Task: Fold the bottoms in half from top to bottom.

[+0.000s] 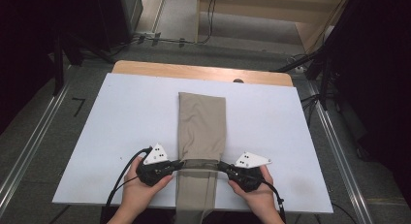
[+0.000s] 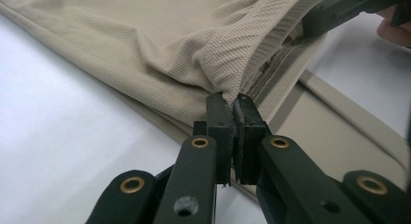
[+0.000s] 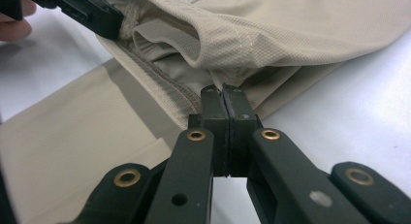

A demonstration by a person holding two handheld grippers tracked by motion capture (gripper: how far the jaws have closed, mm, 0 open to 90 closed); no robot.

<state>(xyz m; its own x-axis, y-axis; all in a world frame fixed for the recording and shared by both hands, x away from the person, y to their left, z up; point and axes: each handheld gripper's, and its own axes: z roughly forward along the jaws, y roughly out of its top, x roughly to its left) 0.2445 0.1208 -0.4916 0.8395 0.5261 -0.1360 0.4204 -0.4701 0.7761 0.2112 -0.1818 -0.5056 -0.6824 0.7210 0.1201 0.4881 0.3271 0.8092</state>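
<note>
we hold the tan trousers [image 1: 201,129] on the white worktop [image 1: 121,117], long axis running near to far. left gripper [image 1: 175,165] and right gripper [image 1: 224,167] have jaws closed on opposite side edges, near end.

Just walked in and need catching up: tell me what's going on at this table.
A person is folding a beige garment on a white table. The left gripper and the right gripper are each shut on an edge of the fabric near the table's front, one at either side. The garment's near end hangs over the table's front edge.
</note>
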